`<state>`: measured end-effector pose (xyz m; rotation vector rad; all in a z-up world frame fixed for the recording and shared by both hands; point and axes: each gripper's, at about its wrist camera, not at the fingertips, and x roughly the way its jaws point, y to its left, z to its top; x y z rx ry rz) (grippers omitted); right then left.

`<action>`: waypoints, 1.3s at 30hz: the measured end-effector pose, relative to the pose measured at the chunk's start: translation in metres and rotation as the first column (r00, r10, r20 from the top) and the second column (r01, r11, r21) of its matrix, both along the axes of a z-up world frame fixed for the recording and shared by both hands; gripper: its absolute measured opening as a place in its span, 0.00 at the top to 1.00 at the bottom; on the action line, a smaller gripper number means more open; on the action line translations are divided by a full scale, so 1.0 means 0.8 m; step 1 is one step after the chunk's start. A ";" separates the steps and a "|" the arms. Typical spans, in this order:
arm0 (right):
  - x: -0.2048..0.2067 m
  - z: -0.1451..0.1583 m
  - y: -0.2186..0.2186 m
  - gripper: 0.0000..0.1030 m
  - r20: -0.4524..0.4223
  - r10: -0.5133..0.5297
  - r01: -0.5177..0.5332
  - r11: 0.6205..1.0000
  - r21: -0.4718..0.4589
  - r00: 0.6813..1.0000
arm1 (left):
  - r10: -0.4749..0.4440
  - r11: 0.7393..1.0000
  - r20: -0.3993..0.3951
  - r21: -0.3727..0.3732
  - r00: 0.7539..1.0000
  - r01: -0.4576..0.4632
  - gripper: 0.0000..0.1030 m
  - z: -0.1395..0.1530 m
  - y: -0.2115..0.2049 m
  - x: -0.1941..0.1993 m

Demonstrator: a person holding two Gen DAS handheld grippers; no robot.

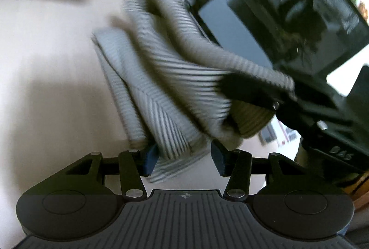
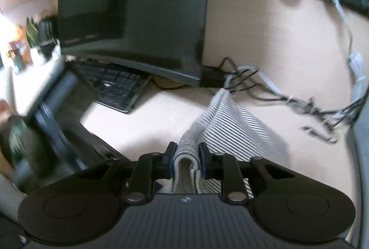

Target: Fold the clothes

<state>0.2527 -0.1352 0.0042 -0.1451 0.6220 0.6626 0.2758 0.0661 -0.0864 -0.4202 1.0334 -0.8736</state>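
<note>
Your right gripper (image 2: 186, 160) clenches the striped garment (image 2: 230, 126); your left gripper (image 1: 184, 156) looks released, fabric between its jaws, though blurred.

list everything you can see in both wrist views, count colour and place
striped garment: one, grey and white, draped across the desk, one bunched fold lifted
desk: one, pale beige, under everything
monitor: one, black, screen dark, standing behind the garment
keyboard: one, black, under the monitor's edge
cables: a tangle, black and white, far right of desk
right gripper: black with blue pads, shut on a fold of the garment
left gripper: black with blue pads, open, garment edge between the fingers
</note>
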 end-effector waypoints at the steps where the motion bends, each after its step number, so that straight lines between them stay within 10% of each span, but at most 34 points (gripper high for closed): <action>1: 0.002 -0.006 0.004 0.82 -0.010 0.011 -0.011 1.000 -0.004 1.000 | -0.010 1.000 0.001 0.010 1.000 0.010 0.48 -0.003 -0.007 -0.002; 13: -0.001 -0.048 0.008 0.83 -0.116 0.024 -0.021 0.999 0.028 0.993 | -0.002 0.994 0.102 0.112 0.995 -0.010 0.28 0.025 0.052 -0.021; 23: -0.024 -0.064 0.046 0.74 -0.015 0.097 -0.098 0.987 -0.124 0.995 | 0.139 0.990 0.211 -0.043 0.968 -0.133 0.38 0.091 0.036 0.027; 27: -0.043 -0.058 0.050 0.58 0.045 0.155 -0.144 0.972 -0.186 0.987 | 0.114 0.993 0.157 -0.001 0.981 -0.115 0.40 0.073 -0.009 0.069; 32: -0.059 -0.010 0.014 0.57 0.094 0.203 -0.200 0.979 -0.044 0.975 | 0.123 0.992 0.081 -0.025 0.989 -0.121 0.42 0.056 -0.005 0.089; 39: -0.058 -0.068 0.022 0.61 0.055 0.234 -0.211 0.938 -0.275 0.971 | 0.122 0.992 0.084 0.007 0.989 -0.124 0.43 0.055 -0.007 0.094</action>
